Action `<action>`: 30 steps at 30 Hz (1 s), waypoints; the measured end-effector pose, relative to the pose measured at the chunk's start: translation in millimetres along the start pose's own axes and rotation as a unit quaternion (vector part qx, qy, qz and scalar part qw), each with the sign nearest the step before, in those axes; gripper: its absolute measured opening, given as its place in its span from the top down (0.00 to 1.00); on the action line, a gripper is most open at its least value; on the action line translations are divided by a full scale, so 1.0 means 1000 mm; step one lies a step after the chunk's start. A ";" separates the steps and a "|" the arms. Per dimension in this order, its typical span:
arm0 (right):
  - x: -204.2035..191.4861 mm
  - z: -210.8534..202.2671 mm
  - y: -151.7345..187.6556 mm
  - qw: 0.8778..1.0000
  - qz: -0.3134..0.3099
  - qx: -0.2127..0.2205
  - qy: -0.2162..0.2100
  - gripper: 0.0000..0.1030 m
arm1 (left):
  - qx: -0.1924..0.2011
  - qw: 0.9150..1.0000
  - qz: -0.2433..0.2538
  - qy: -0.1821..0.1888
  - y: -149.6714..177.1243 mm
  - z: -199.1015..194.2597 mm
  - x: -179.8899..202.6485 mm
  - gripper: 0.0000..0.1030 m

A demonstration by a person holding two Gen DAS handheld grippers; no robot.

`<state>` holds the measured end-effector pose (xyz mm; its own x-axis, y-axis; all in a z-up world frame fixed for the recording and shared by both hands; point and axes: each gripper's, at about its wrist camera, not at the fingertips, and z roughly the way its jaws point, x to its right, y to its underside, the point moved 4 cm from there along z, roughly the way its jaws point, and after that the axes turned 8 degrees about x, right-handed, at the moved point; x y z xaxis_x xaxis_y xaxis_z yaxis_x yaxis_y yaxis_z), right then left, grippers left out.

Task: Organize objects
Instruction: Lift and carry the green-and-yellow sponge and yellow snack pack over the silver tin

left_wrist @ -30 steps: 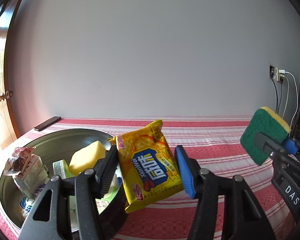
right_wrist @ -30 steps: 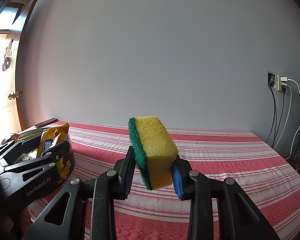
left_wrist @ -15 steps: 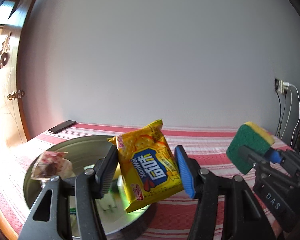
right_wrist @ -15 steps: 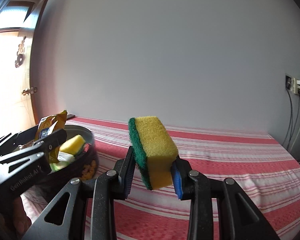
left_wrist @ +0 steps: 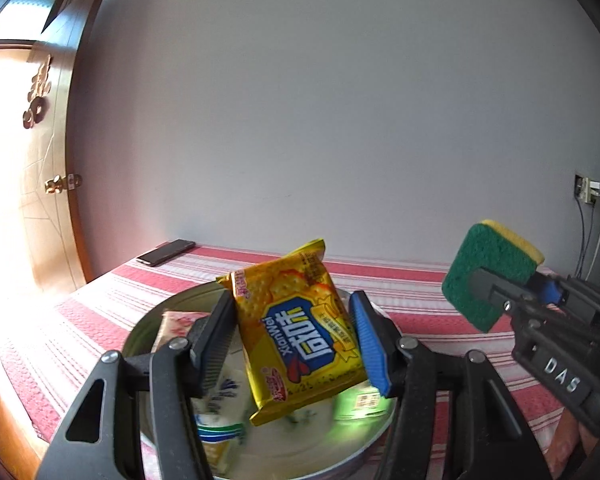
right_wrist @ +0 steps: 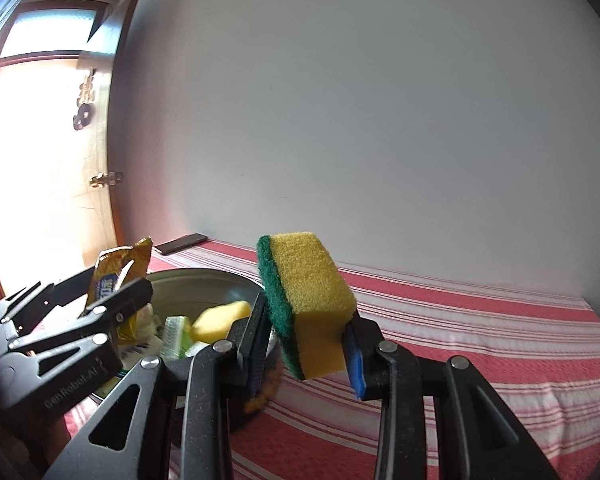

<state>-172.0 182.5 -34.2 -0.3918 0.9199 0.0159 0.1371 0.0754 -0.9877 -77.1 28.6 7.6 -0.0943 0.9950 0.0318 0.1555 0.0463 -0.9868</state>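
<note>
I am pinching the cracker packet (left_wrist: pixel 300 332) in my left tool (left_wrist: pixel 294 344) and the sponge (right_wrist: pixel 308 304) in my right tool (right_wrist: pixel 306 348); both have swung over the bowl (left_wrist: pixel 172 304) at lower centre, so dropping looks next.

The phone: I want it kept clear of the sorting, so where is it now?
In the left wrist view the phone lies at the table's far left corner by the wall, beyond the metal bowl and near the door.

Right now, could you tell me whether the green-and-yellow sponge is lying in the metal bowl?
No, the green-and-yellow sponge is clamped in the right gripper, beside the metal bowl.
</note>
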 end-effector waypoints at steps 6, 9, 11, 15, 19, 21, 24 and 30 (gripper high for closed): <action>-0.021 0.013 -0.006 1.000 -0.007 -0.006 -0.023 0.65 | -0.021 1.000 -0.006 -0.017 0.006 0.013 -0.021 0.44; -0.030 0.022 -0.008 0.999 -0.015 -0.009 -0.030 0.65 | -0.028 0.999 -0.008 -0.025 0.009 0.017 -0.027 0.44; -0.033 0.024 -0.009 0.999 -0.019 -0.011 -0.034 0.65 | -0.038 0.999 -0.009 -0.032 0.010 0.022 -0.032 0.44; -0.042 0.035 -0.011 0.999 -0.024 -0.019 -0.043 0.65 | -0.054 0.998 -0.007 -0.042 0.017 0.036 -0.041 0.44; -0.055 0.051 -0.013 0.998 -0.024 -0.028 -0.052 0.65 | -0.070 0.996 -0.003 -0.047 0.024 0.050 -0.045 0.44; -0.059 0.058 -0.011 0.998 -0.026 -0.035 -0.055 0.65 | -0.078 0.996 -0.003 -0.049 0.027 0.057 -0.047 0.44; -0.064 0.068 -0.006 0.997 -0.027 -0.048 -0.060 0.65 | -0.086 0.995 0.002 -0.055 0.031 0.065 -0.049 0.44; -0.072 0.084 0.003 0.995 -0.033 -0.068 -0.063 0.65 | -0.096 0.993 0.016 -0.063 0.033 0.072 -0.054 0.44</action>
<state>-219.7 83.8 -51.2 -0.5144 0.8560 0.0528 0.2254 0.1943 -0.9547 -137.4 -29.9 -38.3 -0.2064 0.9780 -0.0319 0.3434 0.0419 -0.9383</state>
